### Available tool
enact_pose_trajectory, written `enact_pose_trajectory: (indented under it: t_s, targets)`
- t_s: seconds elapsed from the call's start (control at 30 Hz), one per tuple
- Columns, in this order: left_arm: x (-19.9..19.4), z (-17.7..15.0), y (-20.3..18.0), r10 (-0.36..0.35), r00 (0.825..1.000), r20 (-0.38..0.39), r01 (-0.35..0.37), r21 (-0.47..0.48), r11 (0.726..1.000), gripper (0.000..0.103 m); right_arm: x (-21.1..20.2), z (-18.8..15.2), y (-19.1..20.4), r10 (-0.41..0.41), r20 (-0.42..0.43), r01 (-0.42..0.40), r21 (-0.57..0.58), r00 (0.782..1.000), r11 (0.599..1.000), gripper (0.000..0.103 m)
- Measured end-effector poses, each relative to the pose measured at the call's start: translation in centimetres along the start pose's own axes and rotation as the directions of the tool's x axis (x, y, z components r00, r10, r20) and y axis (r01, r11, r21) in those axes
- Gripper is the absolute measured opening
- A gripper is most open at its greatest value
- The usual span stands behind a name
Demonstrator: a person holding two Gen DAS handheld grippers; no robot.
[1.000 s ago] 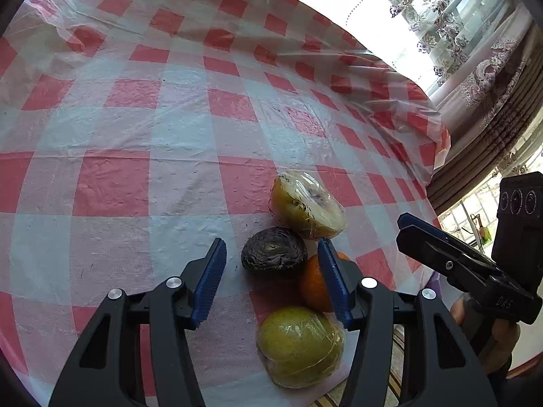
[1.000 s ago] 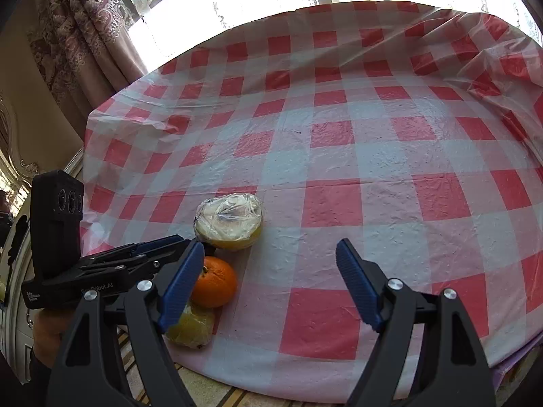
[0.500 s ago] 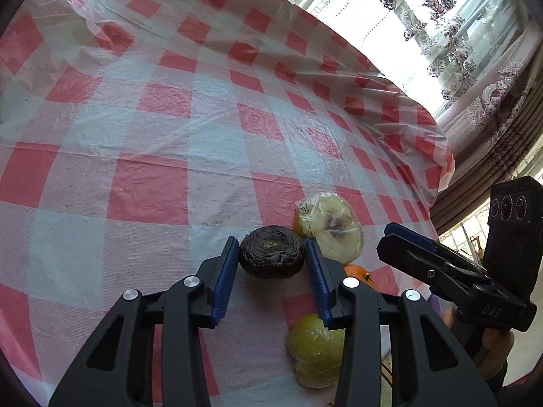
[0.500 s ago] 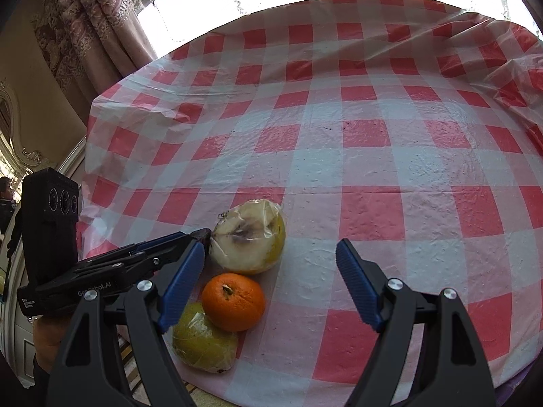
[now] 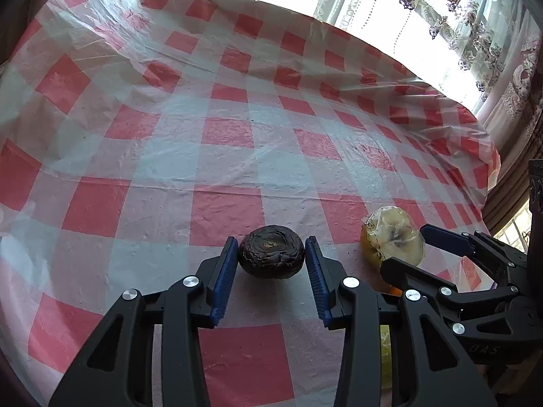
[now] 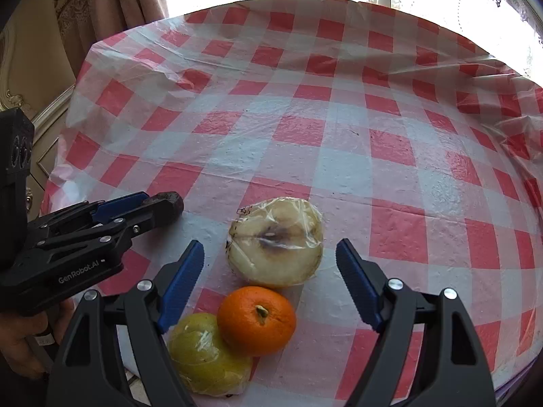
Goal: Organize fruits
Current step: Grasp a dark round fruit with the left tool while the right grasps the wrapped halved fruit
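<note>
My left gripper (image 5: 270,254) is shut on a dark wrinkled fruit (image 5: 270,256), held just above the checked cloth; it also shows in the right wrist view (image 6: 168,205), at the left gripper's tip. My right gripper (image 6: 269,268) is open above a plastic-wrapped halved pale fruit (image 6: 275,241), which sits between its pads without touching. An orange (image 6: 257,320) and a wrapped yellow-green fruit (image 6: 203,356) lie just behind it near the table's front edge. In the left wrist view the wrapped half fruit (image 5: 392,239) lies to the right, with the right gripper (image 5: 407,247) around it.
The table carries a red-and-white checked cloth under clear plastic (image 5: 237,135). Its front edge runs close below the fruits (image 6: 305,400). Curtains (image 6: 101,6) and a bright window stand behind the far side.
My left gripper closed on the dark fruit and carried it left, away from the other fruits. My right gripper moved forward over the wrapped half fruit, staying open.
</note>
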State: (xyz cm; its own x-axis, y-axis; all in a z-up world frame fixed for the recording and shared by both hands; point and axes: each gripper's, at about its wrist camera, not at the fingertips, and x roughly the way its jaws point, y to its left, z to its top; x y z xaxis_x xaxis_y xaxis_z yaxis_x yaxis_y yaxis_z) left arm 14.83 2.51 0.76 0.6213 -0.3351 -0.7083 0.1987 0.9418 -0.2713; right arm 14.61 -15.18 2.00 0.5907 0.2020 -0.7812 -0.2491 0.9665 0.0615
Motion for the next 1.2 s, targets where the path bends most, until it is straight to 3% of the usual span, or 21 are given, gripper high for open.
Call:
enact_pose_trajectory:
  t_s: [0.37,0.6,1.2]
  targets:
    - [0.2,-0.2,0.0,0.013,1.0,-0.009,-0.013,0.01,1.0,0.044,1.4,0.2,0.9,-0.104,-0.009,0.103,-0.042,0.995,0.994,0.08]
    - [0.5,-0.3,-0.3,0.007,1.0,-0.017,-0.007,0.028,1.0,0.041,1.9,0.0,0.8,-0.077,-0.02,0.076,-0.039,0.997,0.996,0.063]
    - [-1.2,-0.4,-2.4,0.045,0.997,0.054,-0.051,0.101,0.994,0.038,-1.0,-1.2,-2.6,-0.039,0.095,0.028,0.113,0.995,0.993,0.062]
